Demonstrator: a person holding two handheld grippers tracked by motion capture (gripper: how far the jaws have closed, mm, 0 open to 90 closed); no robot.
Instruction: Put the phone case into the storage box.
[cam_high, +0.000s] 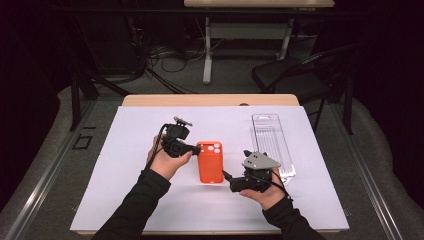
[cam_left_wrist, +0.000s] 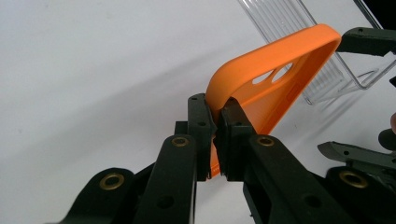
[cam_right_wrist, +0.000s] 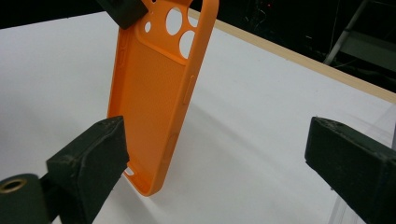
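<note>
Orange phone case (cam_high: 210, 161) hangs over the tabletop (cam_high: 125, 150), pinched at its camera-end rim by the left gripper (cam_high: 196, 148), right gripper (cam_high: 226, 176) spread wide and empty (clear tray (cam_high: 272, 145) beside), so one-corner hold could let it swing or slip.

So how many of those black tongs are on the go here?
2. The left tongs are clamped on the top corner of the orange phone case. The right tongs are open beside the case's lower end, near the clear plastic tray.
</note>
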